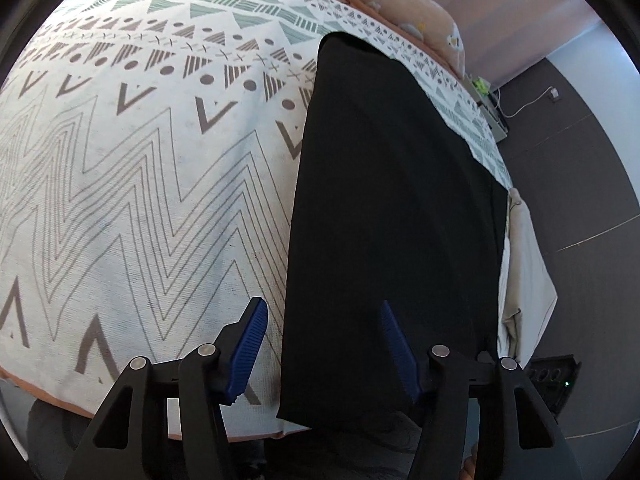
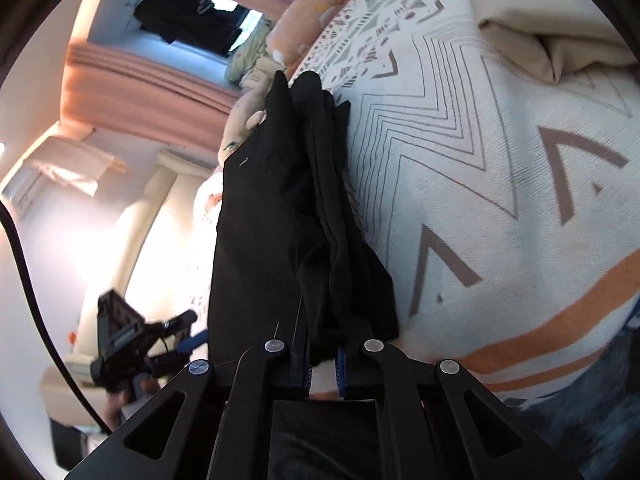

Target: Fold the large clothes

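Garment: your black garment (image 1: 396, 216) lies on the bed as a long, narrow strip, so it already looks folded lengthwise at least once. It runs from the near edge, where its end hangs slightly over, toward the far pillows. In the right wrist view (image 2: 280, 216) you can see several stacked layers along one edge.

Done so far: judging by that strip shape, the lengthwise folds are finished.

Left to do: you likely have the crosswise fold ahead, bringing the near end up toward the far end, then smoothing.

Right gripper (image 2: 323, 372): its jaws are almost fully closed, and the near end of the garment runs down into them. It looks pinched there, though the contact itself is partly hidden.

Left gripper (image 1: 322, 344): its jaws stand about half open over the near left edge of the garment. One finger is over the bedspread and the other over the black cloth. Nothing is gripped yet.

Surface: your bed carries a white bedspread (image 1: 140, 184) with grey zigzags and triangles and an orange border. It looks flat and soft, with free space to the left of the garment.

Bed extras: peach pillows (image 1: 404, 4) sit at the far end, and a beige cloth (image 1: 524, 264) hangs at the right side.

Room: you have a dark floor (image 1: 572, 168) with a white cable (image 1: 528, 104) on the right, plus pink curtains (image 2: 132, 76) beyond.
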`<state>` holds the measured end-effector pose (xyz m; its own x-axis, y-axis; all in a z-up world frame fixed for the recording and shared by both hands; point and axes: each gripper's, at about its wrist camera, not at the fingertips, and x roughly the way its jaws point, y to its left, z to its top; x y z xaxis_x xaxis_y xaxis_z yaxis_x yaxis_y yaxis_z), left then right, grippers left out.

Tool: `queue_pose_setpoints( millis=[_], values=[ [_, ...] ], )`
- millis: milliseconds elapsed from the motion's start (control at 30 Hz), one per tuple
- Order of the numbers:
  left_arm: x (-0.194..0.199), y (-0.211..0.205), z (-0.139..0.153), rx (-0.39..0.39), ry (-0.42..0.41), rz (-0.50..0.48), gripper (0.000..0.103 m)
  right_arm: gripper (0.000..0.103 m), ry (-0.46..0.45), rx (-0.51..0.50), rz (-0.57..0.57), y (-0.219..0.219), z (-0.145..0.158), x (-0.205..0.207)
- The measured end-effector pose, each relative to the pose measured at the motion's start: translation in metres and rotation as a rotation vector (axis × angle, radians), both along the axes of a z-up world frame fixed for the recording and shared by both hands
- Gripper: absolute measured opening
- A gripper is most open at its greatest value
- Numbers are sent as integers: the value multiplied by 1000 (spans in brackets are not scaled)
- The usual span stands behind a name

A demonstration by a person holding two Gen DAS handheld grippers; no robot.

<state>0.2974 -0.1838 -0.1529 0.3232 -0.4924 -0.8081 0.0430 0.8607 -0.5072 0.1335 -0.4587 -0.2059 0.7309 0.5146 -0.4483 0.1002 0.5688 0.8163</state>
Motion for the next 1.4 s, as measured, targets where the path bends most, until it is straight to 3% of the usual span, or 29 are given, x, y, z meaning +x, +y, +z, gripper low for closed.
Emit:
queue_pose_setpoints(
  millis=[200, 400, 467, 533, 633, 733, 1167, 1400],
  values=[
    [4, -15, -14, 12, 19, -19, 54, 6, -26, -18, 2, -4, -1, -6],
    [8, -17, -16, 16, 26, -19, 54, 7, 32, 4, -7, -9, -15, 5],
    [8, -15, -16, 12, 28, -15, 54, 15, 53, -24, -3, -10, -7, 4],
    [8, -14, -14, 12, 25, -9, 54, 35, 77, -79, -13, -13, 4, -2],
    [10, -12, -9, 29, 8, -19, 55, 46, 68, -169, -38, -20, 25, -11],
    [15, -10, -7, 24, 10, -11, 55, 62, 52, -165, -42, -29, 37, -5],
    [55, 2, -5, 11, 17, 16, 55, 63, 143, -233, 68, -25, 48, 95],
    [87, -7, -7, 13, 10, 5, 55, 63, 178, -198, 145, -26, 42, 149]
  ],
)
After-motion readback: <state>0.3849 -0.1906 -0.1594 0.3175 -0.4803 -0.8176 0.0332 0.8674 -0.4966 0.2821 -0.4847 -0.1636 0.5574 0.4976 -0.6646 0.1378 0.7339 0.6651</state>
